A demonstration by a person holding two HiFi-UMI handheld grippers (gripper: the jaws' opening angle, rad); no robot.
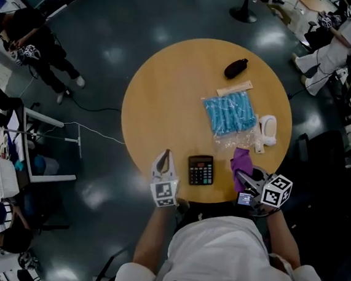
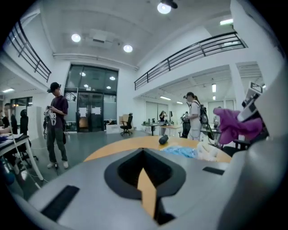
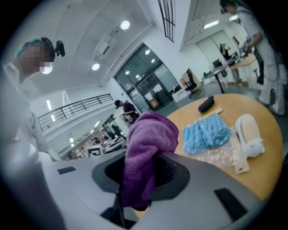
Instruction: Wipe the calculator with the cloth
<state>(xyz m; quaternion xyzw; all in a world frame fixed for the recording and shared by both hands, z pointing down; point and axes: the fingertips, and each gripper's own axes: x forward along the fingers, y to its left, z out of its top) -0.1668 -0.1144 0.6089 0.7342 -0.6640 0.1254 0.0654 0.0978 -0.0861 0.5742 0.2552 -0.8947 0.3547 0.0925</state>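
Poised at round table (image 1: 168, 93), wipe seemingly not yet begun: left gripper (image 1: 166, 157) closed tight on nothing, right gripper (image 1: 241, 174) clamped on purple cloth (image 1: 241, 158), calculator (image 1: 200, 170) flat between them near front edge. Next, likely: lowering cloth onto keys.

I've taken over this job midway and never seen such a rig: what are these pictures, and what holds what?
No robot: a person holds hand tongs in each hand. The head view looks down from the person's head; each gripper view rides on one pair of tongs and looks along its jaws. On the round table lie a calculator, a blue packet, a black pouch and a white object. The right tongs are clamped on a purple cloth. The left tongs are closed and empty, left of the calculator.
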